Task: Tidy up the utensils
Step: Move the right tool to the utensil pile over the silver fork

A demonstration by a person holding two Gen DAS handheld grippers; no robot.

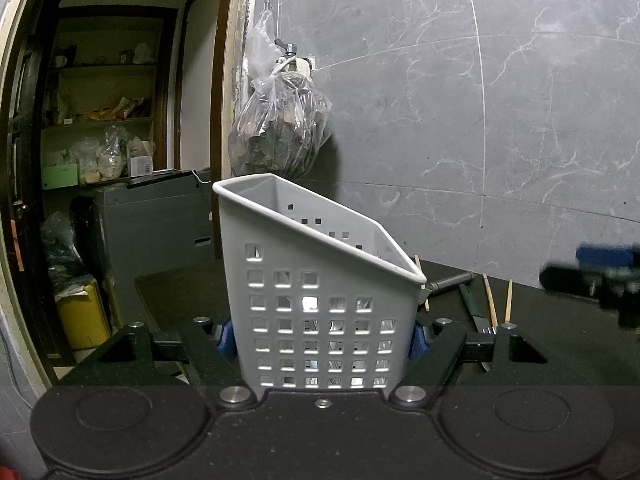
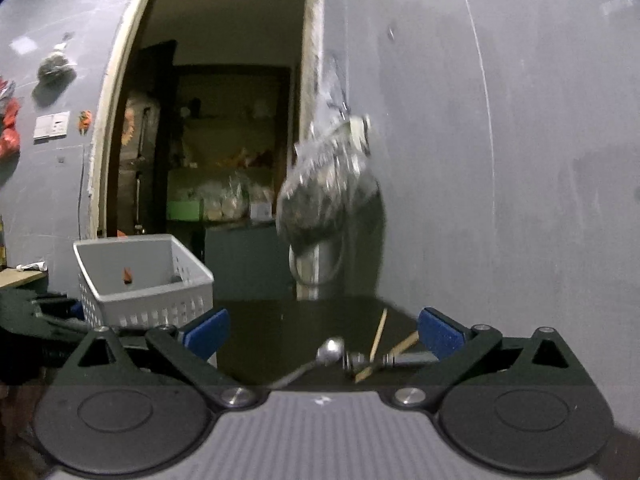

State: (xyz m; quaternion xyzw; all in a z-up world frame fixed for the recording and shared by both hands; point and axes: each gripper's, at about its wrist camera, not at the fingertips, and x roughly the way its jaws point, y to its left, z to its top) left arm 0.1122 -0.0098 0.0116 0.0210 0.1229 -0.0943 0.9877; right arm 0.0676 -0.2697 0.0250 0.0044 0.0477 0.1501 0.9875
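While the white perforated basket (image 1: 320,312) was clamped upright between the left gripper (image 1: 322,338) pads on the dark table (image 1: 560,320), the right gripper (image 2: 324,332) was spread wide, empty, above a spoon (image 2: 330,350) and chopsticks (image 2: 378,334).

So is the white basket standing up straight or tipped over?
Standing upright. The white basket has its open rim on top, and the left gripper squeezes its sides.

A black table (image 1: 560,344) fills the lower frame. On it stand a white basket (image 1: 320,300) at centre, with chopsticks (image 1: 508,300), a spoon (image 2: 330,350) and a knife (image 1: 470,300) lower right.
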